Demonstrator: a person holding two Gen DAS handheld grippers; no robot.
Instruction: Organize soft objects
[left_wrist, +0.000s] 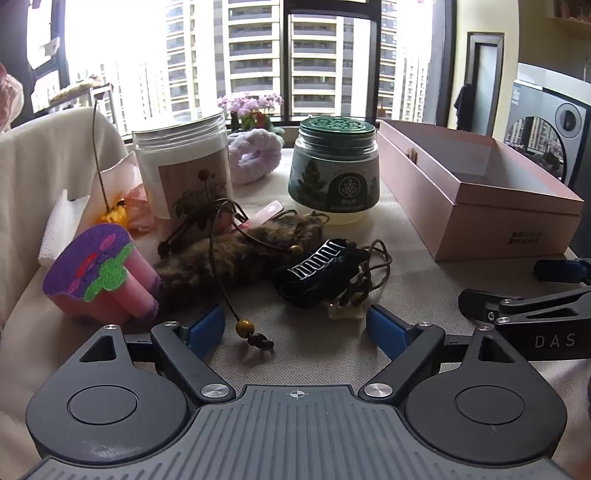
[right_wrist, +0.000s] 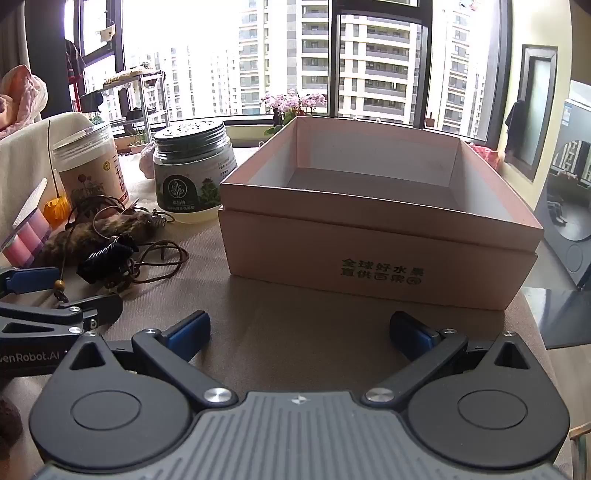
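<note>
High-rise home (washing machine, orchids)

Clear plastic jar with flower label stands left, green-lidded jar right of it, apart; pink potted flowers on the sill behind, high-rise blocks through the window, round mirror far right, beige tablecloth under all

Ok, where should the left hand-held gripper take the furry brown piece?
Grip the furry brown piece across its narrow middle, from above and the near side. It lies long and low, left to right, with cords draped over it. The open left hand-held gripper already faces it.
</note>
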